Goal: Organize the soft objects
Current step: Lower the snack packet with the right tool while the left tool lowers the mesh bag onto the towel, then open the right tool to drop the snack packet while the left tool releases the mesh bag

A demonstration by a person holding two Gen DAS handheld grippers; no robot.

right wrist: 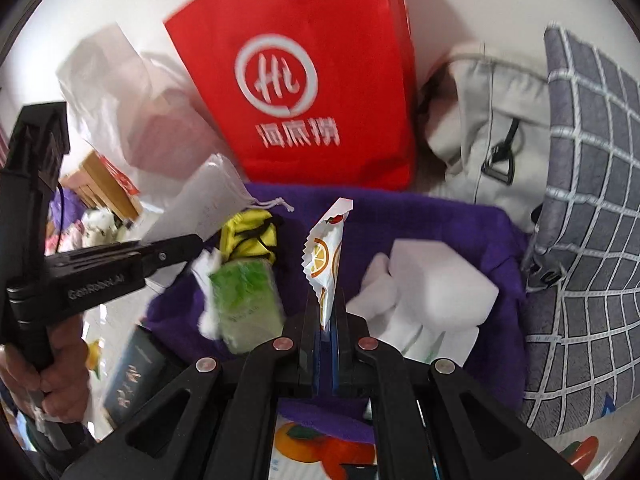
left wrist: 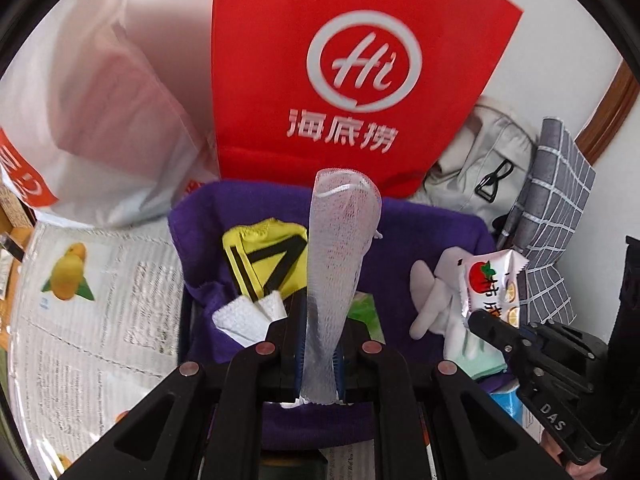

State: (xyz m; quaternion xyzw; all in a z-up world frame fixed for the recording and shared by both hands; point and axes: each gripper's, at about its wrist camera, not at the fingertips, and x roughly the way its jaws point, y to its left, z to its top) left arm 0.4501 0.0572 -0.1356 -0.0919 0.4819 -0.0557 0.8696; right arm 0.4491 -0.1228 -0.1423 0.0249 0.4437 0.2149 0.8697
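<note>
My left gripper is shut on a white mesh drawstring pouch, which stands upright above a purple cloth. On that cloth lie a yellow-and-black fabric item, a green packet and a white foam block. My right gripper is shut on a snack packet printed with orange slices, held upright over the purple cloth. In the left wrist view the right gripper holds the snack packet at the right. In the right wrist view the left gripper and pouch are at the left.
A red paper bag stands behind the cloth, with a white plastic bag to its left. A beige backpack and a grey checked cushion crowd the right. A fruit-printed sheet lies left, and a dark booklet sits near the person's hand.
</note>
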